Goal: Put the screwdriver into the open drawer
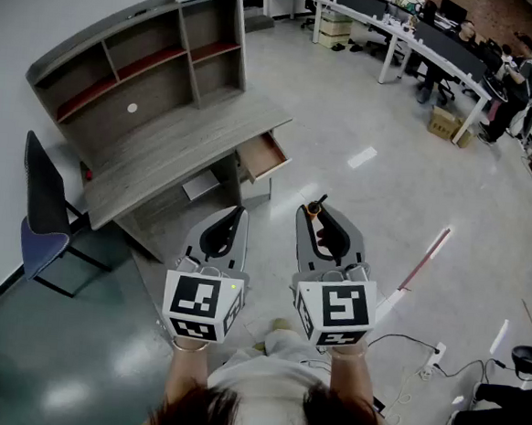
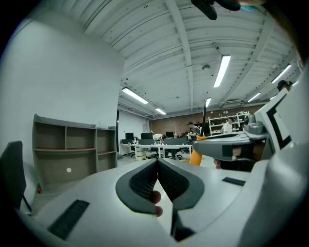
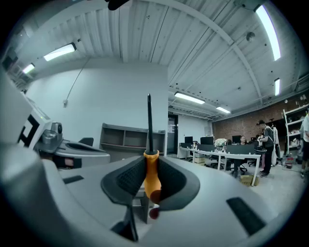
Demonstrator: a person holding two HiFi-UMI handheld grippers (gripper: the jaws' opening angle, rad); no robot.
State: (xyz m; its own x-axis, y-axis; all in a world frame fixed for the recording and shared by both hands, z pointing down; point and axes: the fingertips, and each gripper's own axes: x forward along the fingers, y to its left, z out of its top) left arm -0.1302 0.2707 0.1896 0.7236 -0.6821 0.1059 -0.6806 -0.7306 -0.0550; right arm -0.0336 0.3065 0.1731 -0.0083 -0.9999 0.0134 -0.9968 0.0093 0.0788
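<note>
The screwdriver (image 3: pixel 151 174) has an orange handle and a dark shaft that points straight up. My right gripper (image 3: pixel 151 163) is shut on the handle. In the head view the right gripper (image 1: pixel 320 211) hovers over the floor, with the screwdriver (image 1: pixel 314 209) at its tips. The open drawer (image 1: pixel 264 155) sticks out from the right end of a grey desk (image 1: pixel 175 149), ahead and to the left of both grippers. My left gripper (image 1: pixel 239 214) is alongside the right one, and its jaws (image 2: pixel 157 162) are shut with nothing between them.
A hutch with shelves (image 1: pixel 136 55) tops the desk. A dark chair (image 1: pixel 45 222) stands at its left. White office tables (image 1: pixel 417 45) with seated people fill the far right. A power strip and cables (image 1: pixel 433 360) lie on the floor at the right.
</note>
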